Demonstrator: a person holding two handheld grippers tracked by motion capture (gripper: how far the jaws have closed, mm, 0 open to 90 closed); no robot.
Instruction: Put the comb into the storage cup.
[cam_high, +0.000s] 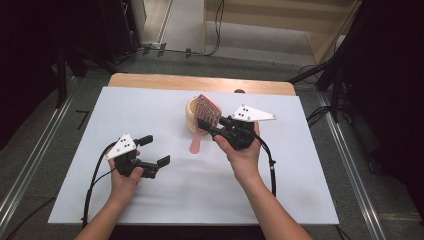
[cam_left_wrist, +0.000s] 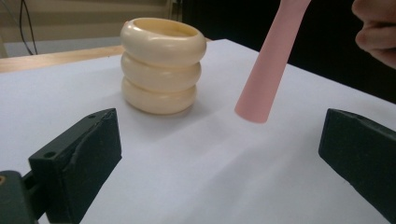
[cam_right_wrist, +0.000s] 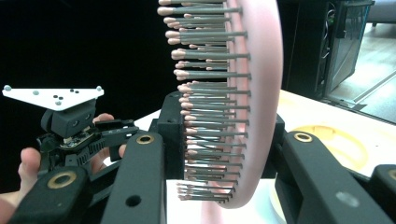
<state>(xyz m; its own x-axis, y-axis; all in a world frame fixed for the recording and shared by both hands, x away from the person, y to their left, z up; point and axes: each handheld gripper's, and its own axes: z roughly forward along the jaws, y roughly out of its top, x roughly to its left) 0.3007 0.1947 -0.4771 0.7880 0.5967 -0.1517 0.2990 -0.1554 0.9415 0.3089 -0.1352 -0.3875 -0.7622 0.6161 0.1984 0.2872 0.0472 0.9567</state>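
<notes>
A pink hairbrush (cam_high: 207, 112) hangs above the table, handle (cam_high: 196, 143) pointing down, bristles facing left. My right gripper (cam_high: 204, 125) is shut on the brush head (cam_right_wrist: 254, 102), one jaw on the bristle side and one on its back. Just behind the brush stands a cream ribbed holder (cam_high: 190, 119) made of three stacked rings. My left gripper (cam_high: 155, 150) stays open over the table at front left, with nothing between its jaws. In the left gripper view the holder (cam_left_wrist: 162, 65) and the pink handle (cam_left_wrist: 271, 60) lie ahead of the open gripper (cam_left_wrist: 219, 158).
A white sheet (cam_high: 150, 200) covers the wooden table (cam_high: 150, 80). Black stands and cables surround it on the floor. In the right gripper view the left gripper (cam_right_wrist: 70, 126) and its hand appear beyond the brush, and the holder's rim (cam_right_wrist: 336, 140) lies at right.
</notes>
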